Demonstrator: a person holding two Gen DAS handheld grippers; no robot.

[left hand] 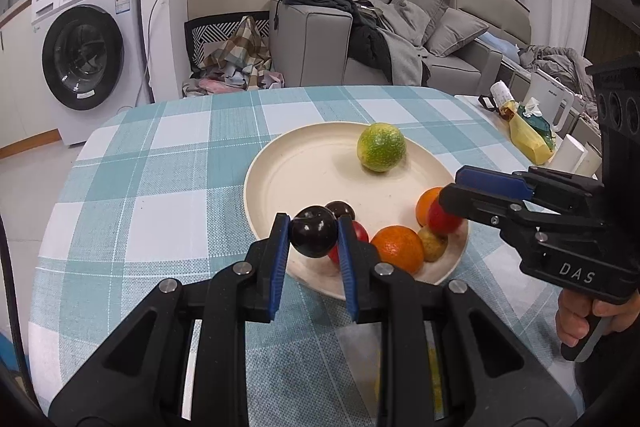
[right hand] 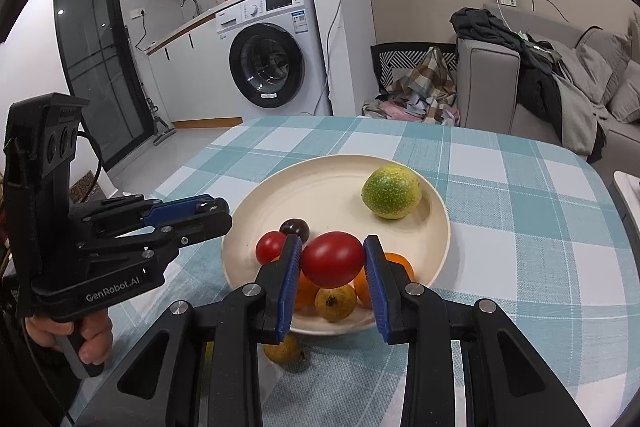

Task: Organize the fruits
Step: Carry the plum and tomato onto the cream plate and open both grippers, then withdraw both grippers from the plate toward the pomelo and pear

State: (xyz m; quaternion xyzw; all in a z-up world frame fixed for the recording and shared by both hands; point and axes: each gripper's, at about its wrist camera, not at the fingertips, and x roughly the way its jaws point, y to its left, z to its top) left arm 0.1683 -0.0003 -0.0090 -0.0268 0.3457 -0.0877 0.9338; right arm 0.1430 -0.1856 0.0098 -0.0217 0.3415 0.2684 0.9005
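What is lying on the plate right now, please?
On the plate: a green citrus, a dark plum, a red tomato, two oranges, and a yellowish fruit. The right gripper and its tomato cover part of the near side.

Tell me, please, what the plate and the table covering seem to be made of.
The plate looks like matte plastic or melamine, possibly ceramic: cream, even, with only soft reflections and a thin rim. The table covering looks like woven fabric or textured vinyl: a fine weave grain shows in its blue-and-white checks.
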